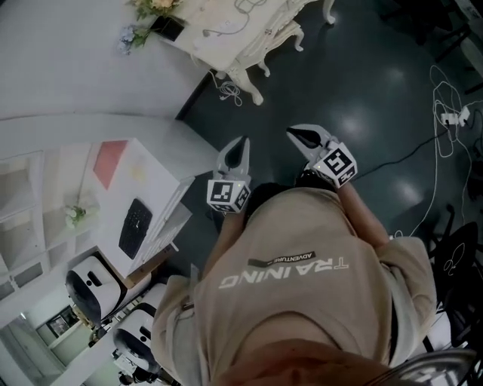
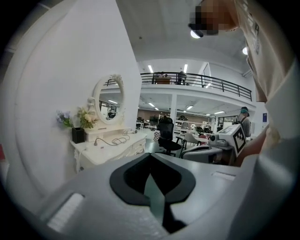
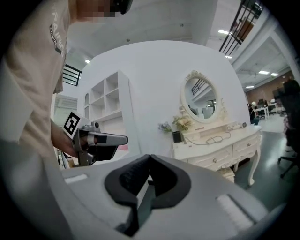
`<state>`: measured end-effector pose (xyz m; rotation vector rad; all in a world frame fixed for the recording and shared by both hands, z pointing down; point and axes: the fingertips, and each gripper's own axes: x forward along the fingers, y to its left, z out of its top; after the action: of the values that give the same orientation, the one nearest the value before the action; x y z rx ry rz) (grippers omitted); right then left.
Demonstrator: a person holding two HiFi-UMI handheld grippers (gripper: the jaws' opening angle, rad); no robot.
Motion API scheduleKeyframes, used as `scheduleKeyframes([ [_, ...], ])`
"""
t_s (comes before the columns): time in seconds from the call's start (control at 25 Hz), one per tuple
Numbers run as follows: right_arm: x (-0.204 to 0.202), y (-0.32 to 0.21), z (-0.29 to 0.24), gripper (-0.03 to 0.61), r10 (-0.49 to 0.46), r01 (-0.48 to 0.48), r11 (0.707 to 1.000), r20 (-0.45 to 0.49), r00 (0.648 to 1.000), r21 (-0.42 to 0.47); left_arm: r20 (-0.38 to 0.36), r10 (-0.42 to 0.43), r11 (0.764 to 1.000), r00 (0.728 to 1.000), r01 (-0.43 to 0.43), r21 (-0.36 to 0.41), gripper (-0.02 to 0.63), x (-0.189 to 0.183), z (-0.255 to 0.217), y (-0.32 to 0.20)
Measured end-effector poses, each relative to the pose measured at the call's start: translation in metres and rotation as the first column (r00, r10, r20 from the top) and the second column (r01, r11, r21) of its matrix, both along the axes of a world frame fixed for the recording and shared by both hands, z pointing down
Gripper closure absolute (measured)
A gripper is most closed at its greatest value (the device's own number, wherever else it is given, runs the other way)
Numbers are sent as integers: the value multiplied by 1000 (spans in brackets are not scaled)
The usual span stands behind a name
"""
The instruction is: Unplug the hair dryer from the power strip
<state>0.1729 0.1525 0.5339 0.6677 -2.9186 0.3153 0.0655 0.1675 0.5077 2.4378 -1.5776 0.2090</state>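
A white dressing table (image 1: 253,56) stands across the dark floor, ahead of me. A thin cord (image 1: 224,32) lies looped on its top and runs toward a small white appliance (image 3: 241,125); it is too small to name for sure. I cannot pick out a power strip on the table. My left gripper (image 1: 241,143) and right gripper (image 1: 296,134) are held side by side in the air in front of the person's chest, far from the table. Both are shut with nothing between the pads (image 2: 165,174). The left gripper (image 3: 96,139) also shows in the right gripper view.
Flowers in a black vase (image 1: 155,21) stand at the table's left end, under an oval mirror (image 3: 202,99). A white shelf unit and desk (image 1: 143,181) with a black keyboard (image 1: 134,226) sit at my left. White cables and a plug block (image 1: 453,117) trail over the floor at right.
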Motion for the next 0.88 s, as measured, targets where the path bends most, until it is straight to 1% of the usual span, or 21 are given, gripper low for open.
scheduleKeyframes([
  [0.08, -5, -8, 5, 574, -19, 19, 999, 11, 1000, -26, -8, -24, 999, 1000, 23, -24, 607, -1, 7, -5],
  [0.2, -20, -20, 9, 574, -53, 53, 998, 11, 999, -38, 4, -14, 999, 1000, 14, -51, 607, -6, 17, -19],
  [0.28, -31, -34, 14, 575, -58, 58, 997, 1, 998, -46, 6, -4, 999, 1000, 5, -54, 607, -12, 21, -34],
  [0.44, -58, -69, 11, 575, -65, 64, 997, -25, 998, -30, -11, 21, 1000, 1000, -21, -7, 607, -33, 17, -75],
  [0.6, -100, -88, -11, 574, -82, 82, 997, -34, 996, -5, -22, 54, 998, 998, -53, 19, 607, -73, 12, -106],
  [0.72, -127, -114, -25, 575, -94, 96, 995, -60, 994, 27, -17, 73, 996, 997, -72, 57, 607, -99, 4, -142],
  [0.8, -139, -136, -28, 574, -78, 82, 996, -80, 994, 40, -23, 88, 993, 996, -86, 80, 607, -111, 2, -165],
  [0.88, -149, -153, -25, 575, -35, 38, 999, -78, 996, 39, -23, 117, 989, 993, -115, 92, 607, -122, 4, -181],
])
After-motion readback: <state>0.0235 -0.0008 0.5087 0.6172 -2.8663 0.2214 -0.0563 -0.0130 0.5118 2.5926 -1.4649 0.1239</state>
